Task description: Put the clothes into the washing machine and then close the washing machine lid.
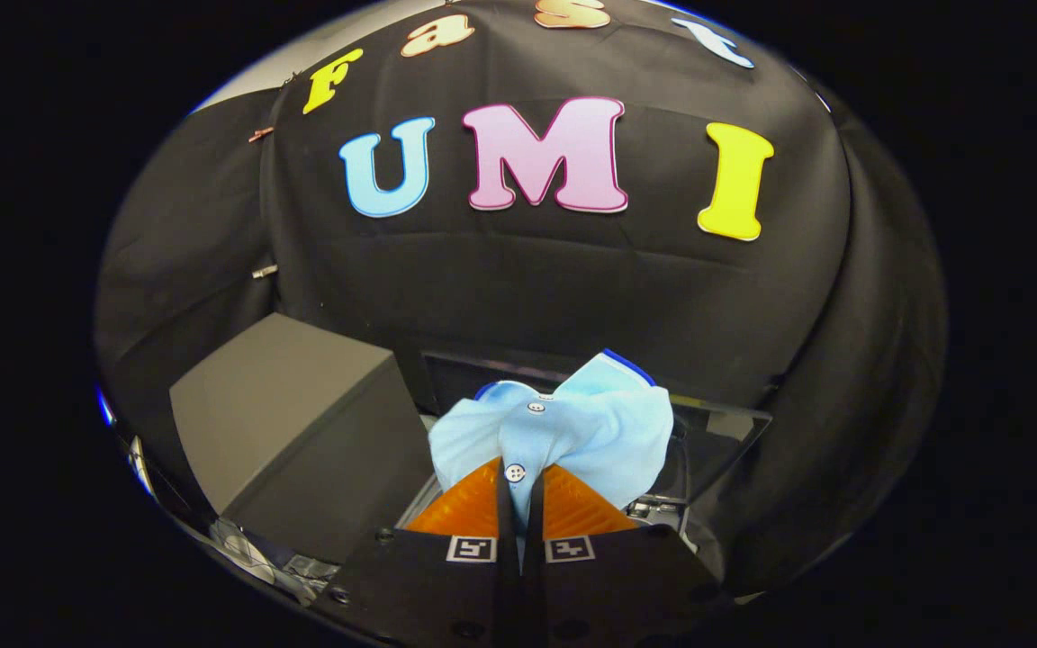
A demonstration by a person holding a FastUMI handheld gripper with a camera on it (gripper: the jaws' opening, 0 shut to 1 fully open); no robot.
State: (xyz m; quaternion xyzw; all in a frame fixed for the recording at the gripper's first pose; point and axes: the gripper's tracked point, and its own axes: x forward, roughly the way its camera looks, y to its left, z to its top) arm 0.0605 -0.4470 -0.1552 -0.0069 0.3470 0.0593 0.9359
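Pinched between the gripper (519, 504) fingers, a light blue buttoned shirt (572, 427) bunches just ahead: soft, light, floppy, best held by a thick fold. Beyond, seemingly, the washing machine (716, 432) opening; a grey box (293, 423) sits left.

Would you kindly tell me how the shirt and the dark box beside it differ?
The shirt is pale blue, the box dark grey. The shirt is soft and bunched, with white buttons; the box is rigid and flat-sided. The shirt is pinched in the claw; the box stands free. Both sit before the black cloth wall.
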